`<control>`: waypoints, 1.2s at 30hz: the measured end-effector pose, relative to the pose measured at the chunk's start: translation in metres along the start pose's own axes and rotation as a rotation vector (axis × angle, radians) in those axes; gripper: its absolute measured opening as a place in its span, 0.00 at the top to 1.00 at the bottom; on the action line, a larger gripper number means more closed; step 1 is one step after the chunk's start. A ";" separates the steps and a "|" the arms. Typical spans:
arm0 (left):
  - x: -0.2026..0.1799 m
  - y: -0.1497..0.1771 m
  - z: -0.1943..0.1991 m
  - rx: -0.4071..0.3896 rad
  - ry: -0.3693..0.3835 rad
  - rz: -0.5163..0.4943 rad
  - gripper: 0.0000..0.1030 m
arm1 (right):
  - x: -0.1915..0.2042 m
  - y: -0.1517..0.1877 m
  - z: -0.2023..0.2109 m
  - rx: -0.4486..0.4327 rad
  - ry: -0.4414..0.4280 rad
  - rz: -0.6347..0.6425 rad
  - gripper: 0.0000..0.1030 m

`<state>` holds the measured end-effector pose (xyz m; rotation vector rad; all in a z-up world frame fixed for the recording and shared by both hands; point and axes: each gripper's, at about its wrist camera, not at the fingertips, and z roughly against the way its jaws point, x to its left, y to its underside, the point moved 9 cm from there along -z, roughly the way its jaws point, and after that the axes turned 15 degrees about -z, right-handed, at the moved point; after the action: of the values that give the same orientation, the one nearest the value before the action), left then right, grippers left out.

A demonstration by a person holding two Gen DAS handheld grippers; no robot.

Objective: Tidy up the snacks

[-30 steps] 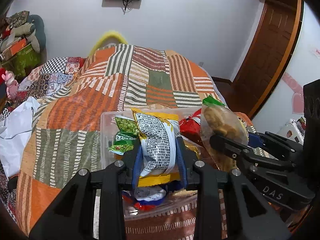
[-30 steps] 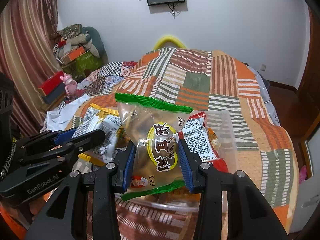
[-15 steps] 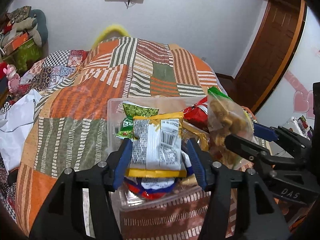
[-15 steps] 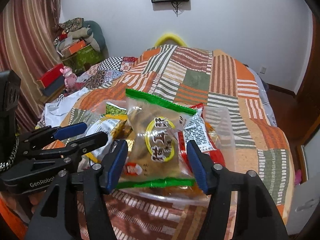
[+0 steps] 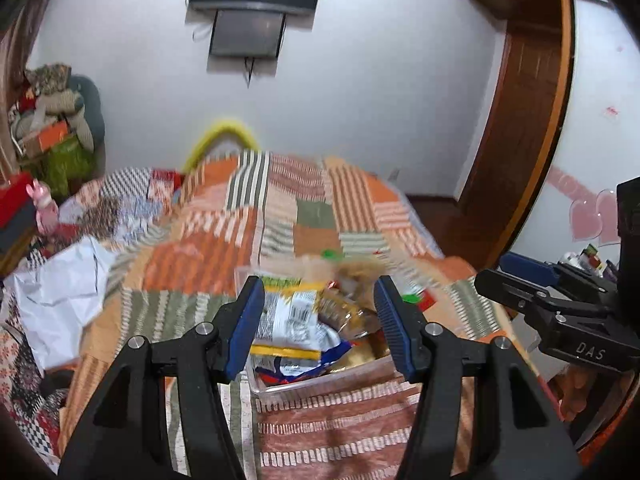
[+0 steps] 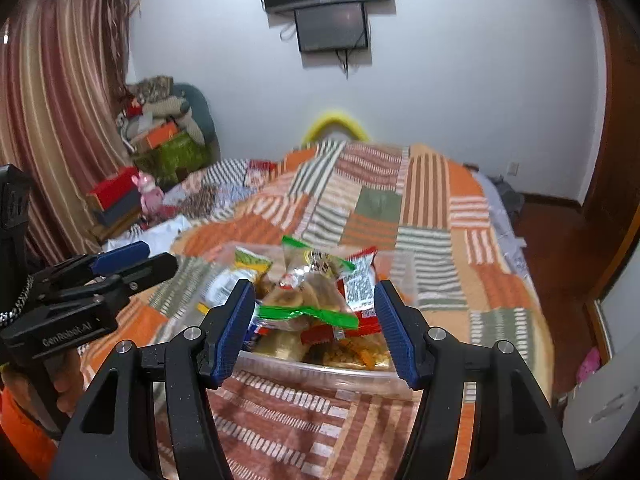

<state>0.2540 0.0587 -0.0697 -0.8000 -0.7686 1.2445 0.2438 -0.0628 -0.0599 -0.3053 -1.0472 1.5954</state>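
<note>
Snack packets sit piled in a clear rectangular plastic tub (image 6: 320,374) on the orange, green and white striped patchwork bedspread (image 6: 424,200). On top lies a clear biscuit pouch with green sealed edges (image 6: 308,300), tilted; a red foil packet with a white label (image 6: 360,284) touches its right side, and a white, grey and yellow crinkled packet (image 5: 292,320) lies at the left of the tub. Left hand-held gripper (image 5: 320,322): blue-padded jaws wide apart, nothing between them, hovering above the near end of the tub. Right hand-held gripper (image 6: 316,328): jaws also wide apart, empty, above the pouch. Left view is motion-blurred around the tub.
</note>
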 end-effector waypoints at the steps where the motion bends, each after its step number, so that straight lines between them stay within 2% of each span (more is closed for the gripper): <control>1: -0.001 -0.004 0.009 -0.019 -0.007 -0.006 0.45 | 0.002 -0.002 0.008 -0.017 -0.008 -0.001 0.43; 3: -0.005 -0.012 0.029 -0.062 -0.022 -0.019 0.43 | 0.006 -0.005 0.023 -0.051 -0.016 -0.001 0.43; 9: -0.018 -0.026 0.084 -0.176 -0.071 -0.059 0.31 | 0.015 -0.008 0.067 -0.154 -0.033 0.003 0.42; 12: -0.024 -0.027 0.105 -0.217 -0.084 -0.065 0.18 | 0.018 -0.007 0.083 -0.194 -0.039 0.007 0.33; 16: -0.032 -0.027 0.123 -0.257 -0.102 -0.076 0.07 | 0.021 -0.004 0.102 -0.250 -0.021 0.020 0.19; 21: -0.039 -0.025 0.132 -0.269 -0.110 -0.092 0.06 | 0.022 -0.003 0.115 -0.301 -0.007 0.012 0.01; 36: -0.047 -0.020 0.138 -0.270 -0.114 -0.096 0.02 | 0.020 0.002 0.123 -0.322 0.022 0.013 0.00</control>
<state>0.1390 0.0234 0.0151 -0.9037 -1.0721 1.1207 0.1519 -0.1009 0.0155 -0.5462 -1.2876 1.4287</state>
